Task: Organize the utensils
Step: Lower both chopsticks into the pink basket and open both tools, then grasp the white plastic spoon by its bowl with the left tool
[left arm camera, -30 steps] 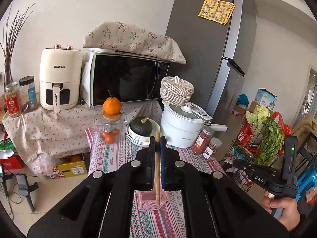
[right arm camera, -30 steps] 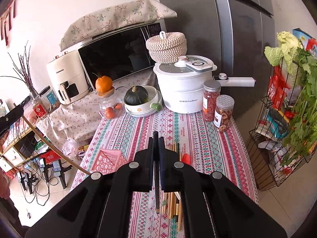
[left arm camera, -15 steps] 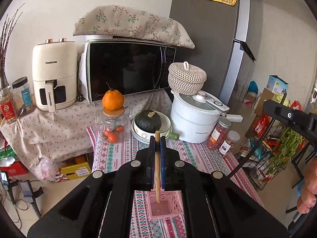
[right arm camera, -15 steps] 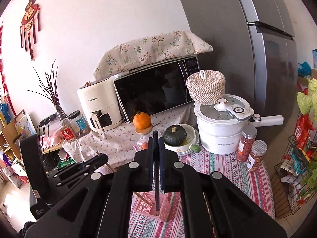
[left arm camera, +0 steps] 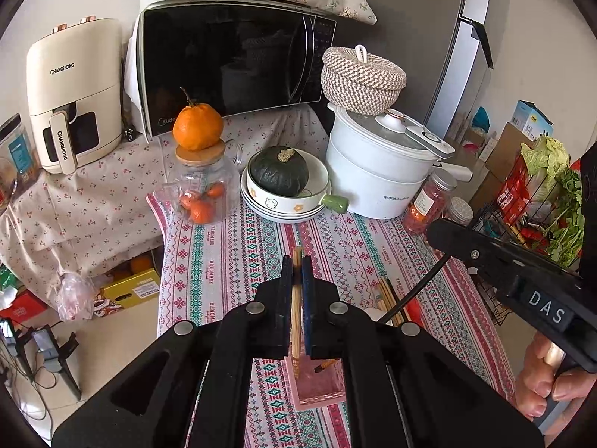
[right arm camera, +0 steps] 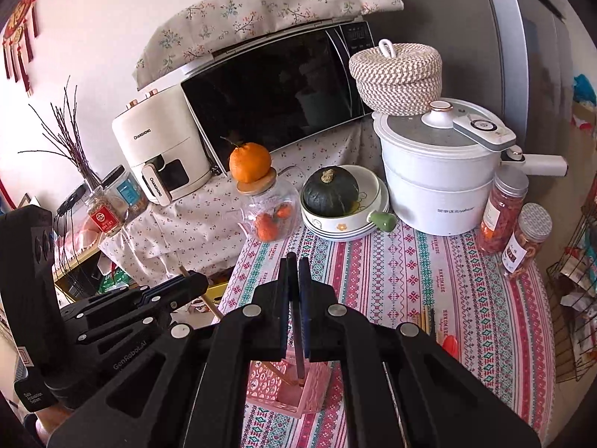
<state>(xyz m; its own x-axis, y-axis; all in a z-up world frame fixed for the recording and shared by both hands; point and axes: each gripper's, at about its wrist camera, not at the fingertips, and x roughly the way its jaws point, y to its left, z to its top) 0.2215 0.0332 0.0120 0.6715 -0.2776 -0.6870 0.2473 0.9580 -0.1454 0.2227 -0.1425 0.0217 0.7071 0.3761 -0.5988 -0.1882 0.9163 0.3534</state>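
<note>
you hold a wooden chopstick point(left arm camera: 296, 313) and a dark chopstick point(right arm camera: 298, 339) in clamped jaws over the pink basket point(right arm camera: 311, 392); more chopsticks point(left arm camera: 388, 298) (right of centre) wait on the table point(left arm camera: 231, 261).

Two jars point(right arm camera: 503, 214), one pumpkin point(right arm camera: 330, 192), one pot point(right arm camera: 436, 183)

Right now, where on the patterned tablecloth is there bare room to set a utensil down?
Bare: the middle strip of the tablecloth, bordered by the stacked bowls and white pot at the back and the loose chopsticks nearer. Crowded: the back row, and around the pink basket, where both claws hold chopsticks.
</note>
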